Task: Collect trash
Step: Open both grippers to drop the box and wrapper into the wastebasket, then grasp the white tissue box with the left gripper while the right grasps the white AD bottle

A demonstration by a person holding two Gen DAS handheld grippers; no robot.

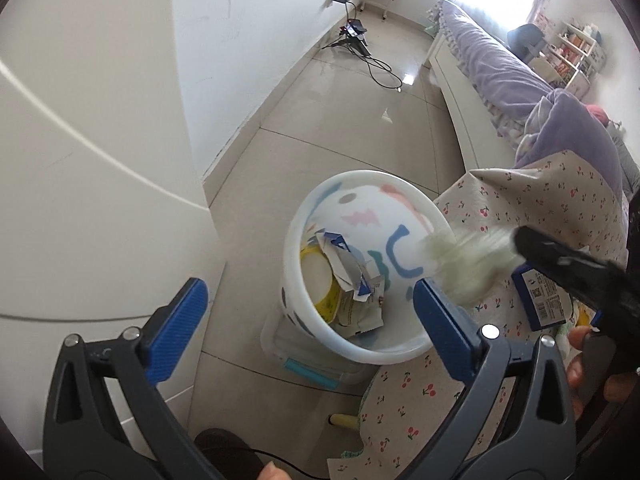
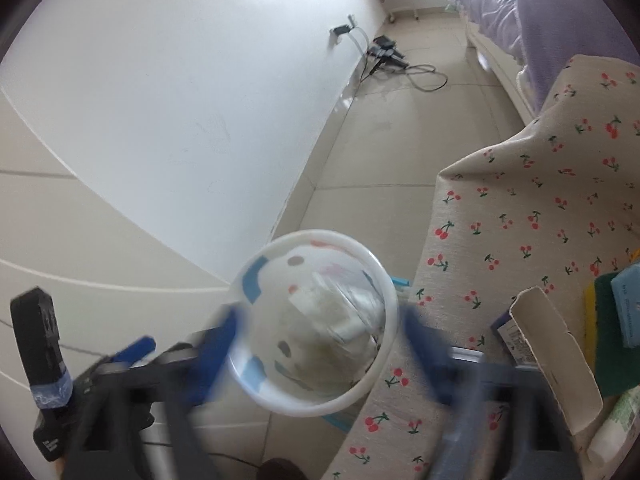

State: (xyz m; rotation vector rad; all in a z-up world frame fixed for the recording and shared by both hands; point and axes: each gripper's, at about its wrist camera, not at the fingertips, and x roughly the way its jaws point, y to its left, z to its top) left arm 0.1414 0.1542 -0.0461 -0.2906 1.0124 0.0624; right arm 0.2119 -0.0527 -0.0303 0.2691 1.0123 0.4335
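A white bin (image 1: 360, 344) with coloured shapes stands on the floor beside a cherry-print table (image 1: 540, 208). It holds torn blue-and-white packaging (image 1: 352, 276) and a yellow item. My left gripper (image 1: 312, 328) is open and empty above the bin's near rim. My right gripper (image 2: 316, 340) is open over the bin (image 2: 256, 384), blurred by motion. A pale green, blurred piece of trash (image 1: 468, 260) hangs in the air at the bin's right rim, just off the right gripper's black tip (image 1: 560, 256). It also shows in the right wrist view (image 2: 336, 320) inside the bin mouth.
On the table lie a blue box (image 1: 540, 300), an open cardboard carton (image 2: 548, 360), a green and yellow sponge (image 2: 608, 340) and a blue packet (image 2: 628, 308). A white wall is left, a bed (image 1: 500, 72) right, cables (image 1: 380, 68) on the floor.
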